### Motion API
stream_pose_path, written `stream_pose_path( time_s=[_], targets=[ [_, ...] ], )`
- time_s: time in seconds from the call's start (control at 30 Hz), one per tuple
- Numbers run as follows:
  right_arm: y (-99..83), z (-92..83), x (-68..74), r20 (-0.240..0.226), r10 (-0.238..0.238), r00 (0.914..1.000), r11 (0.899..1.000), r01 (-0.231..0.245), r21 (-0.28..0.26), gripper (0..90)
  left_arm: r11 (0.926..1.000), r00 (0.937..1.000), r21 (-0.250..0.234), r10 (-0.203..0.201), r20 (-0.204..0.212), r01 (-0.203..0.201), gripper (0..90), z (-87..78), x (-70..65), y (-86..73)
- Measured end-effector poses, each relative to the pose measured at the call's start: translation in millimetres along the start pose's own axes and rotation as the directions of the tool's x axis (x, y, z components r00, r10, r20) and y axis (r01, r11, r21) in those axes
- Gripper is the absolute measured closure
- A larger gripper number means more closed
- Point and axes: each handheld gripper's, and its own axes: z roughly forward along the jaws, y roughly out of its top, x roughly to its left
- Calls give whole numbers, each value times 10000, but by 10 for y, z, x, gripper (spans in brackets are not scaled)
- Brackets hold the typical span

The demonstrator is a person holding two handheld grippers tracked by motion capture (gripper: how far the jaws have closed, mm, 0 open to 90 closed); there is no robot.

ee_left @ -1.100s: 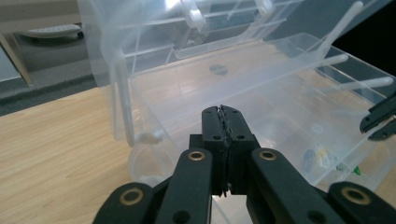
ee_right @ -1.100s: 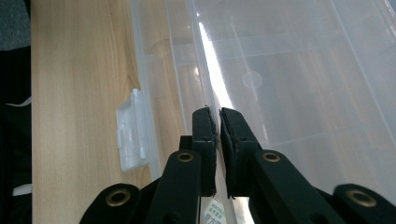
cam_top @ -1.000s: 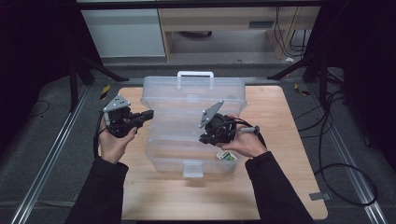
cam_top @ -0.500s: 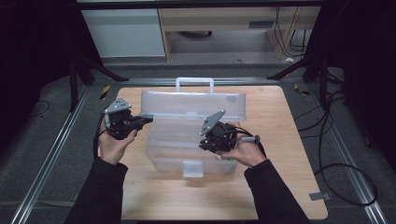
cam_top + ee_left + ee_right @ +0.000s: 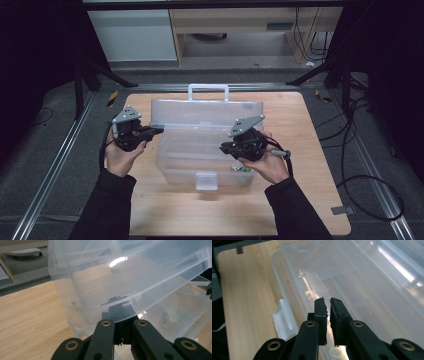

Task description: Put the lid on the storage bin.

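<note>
A clear plastic toolbox [image 5: 200, 165] lies open on the wooden table [image 5: 300, 200]. Its lid [image 5: 205, 112] stands up at the far side, with a white handle [image 5: 208, 90] on top. My left gripper [image 5: 156, 131] is shut, and its tips rest against the lid's left end. In the left gripper view these tips [image 5: 122, 310] sit under the lid's rim [image 5: 105, 307] and show through the plastic. My right gripper [image 5: 223, 148] hovers over the box's right half, shut, with nothing between its jaws [image 5: 327, 300]. A small white and green item [image 5: 244, 170] lies in the box.
The box's front latch [image 5: 206, 181] points toward the person. Bare wood lies left and right of the box. Black cables [image 5: 360, 165] trail on the floor at the right, and a metal rail [image 5: 55, 185] runs along the left.
The lid has swung back toward the far side and now stands more upright. The right gripper has shifted a little toward the right over the box. The left gripper has held its place.
</note>
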Motion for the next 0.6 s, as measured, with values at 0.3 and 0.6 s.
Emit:
stream_pose_path(
  time_s=[0.3,0.6],
  targets=[
    [-220,-121,-41,1130,1220,9861,9920,-1175,-458,849,9999,10000,118,87,-1,-87,895,-6,-17,-30],
    [-417,-286,-104,1586,1910,9687,9791,-1765,-1011,863,9993,9998,308,195,-45,-194,895,-13,-44,-75]
  ],
)
